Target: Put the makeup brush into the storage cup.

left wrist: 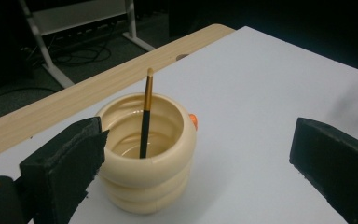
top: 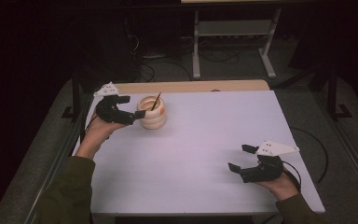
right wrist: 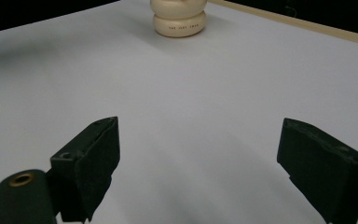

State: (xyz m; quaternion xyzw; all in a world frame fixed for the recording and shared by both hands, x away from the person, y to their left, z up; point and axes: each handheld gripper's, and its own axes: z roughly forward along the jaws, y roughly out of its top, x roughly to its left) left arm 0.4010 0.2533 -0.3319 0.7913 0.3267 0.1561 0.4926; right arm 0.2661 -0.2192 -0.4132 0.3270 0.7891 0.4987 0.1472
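A cream ribbed cup [top: 153,116] stands at the far left of the white table top [top: 205,140]. A thin brush [top: 156,101] with a black and gold handle leans inside it. In the left gripper view the cup [left wrist: 147,172] sits just ahead of the jaws, nearer the left one, with the brush [left wrist: 145,121] upright and a small orange bump [left wrist: 193,121] on its side. My left gripper [top: 133,106] is open beside the cup and holds nothing. Near the front right, my right gripper [top: 240,157] is open and empty over bare table. The right gripper view shows the cup [right wrist: 179,21] far off.
A strip of wood [top: 191,87] runs along the table's far edge. Behind it a white metal stand [top: 233,28] and loose cables [top: 168,63] lie on the dark floor. Grey carpet borders the table on both sides.
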